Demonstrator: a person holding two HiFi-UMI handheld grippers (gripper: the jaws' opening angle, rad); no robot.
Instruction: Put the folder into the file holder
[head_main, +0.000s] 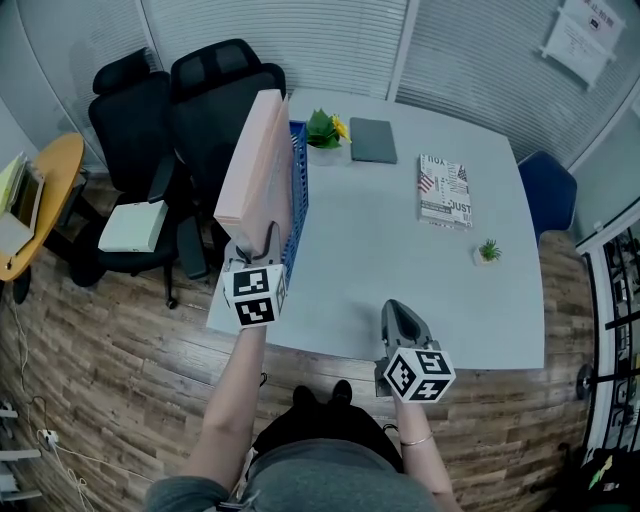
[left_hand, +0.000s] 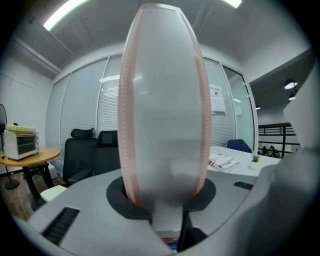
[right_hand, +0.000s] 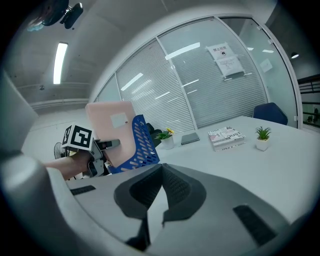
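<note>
Well, the folder (head_main: 258, 165) is in my left tongs (head_main: 262, 248), stood upright on its edge at the table's left side, right against the blue mesh file holder (head_main: 298, 205). It is a thick pink one with a pale spine, and I judge it stiff and fairly light, a board case that will not flop but could swing, being tall above the grip. The covers look smooth, so it may slide if I slacken. My jaws stand about half apart and pinch it across its thickness low on the near end; that seems the right place, since it leaves the bottom edge free to go down between the holder's walls. From the right gripper view the folder's lower part (right_hand: 112, 127) sits behind the mesh (right_hand: 142, 145), though I cannot tell whether it is truly inside yet or only beside the wall. I see nothing else in the holder, but the folder hides much of it. My right tongs (head_main: 398, 318) hang over the near edge of the table (head_main: 400, 270), well apart from all this — jaws together, nothing between them. Further off lie a potted flower (head_main: 325, 130), a grey notebook (head_main: 373, 140), a printed book (head_main: 445, 188) and a tiny plant (head_main: 489, 251)
</note>
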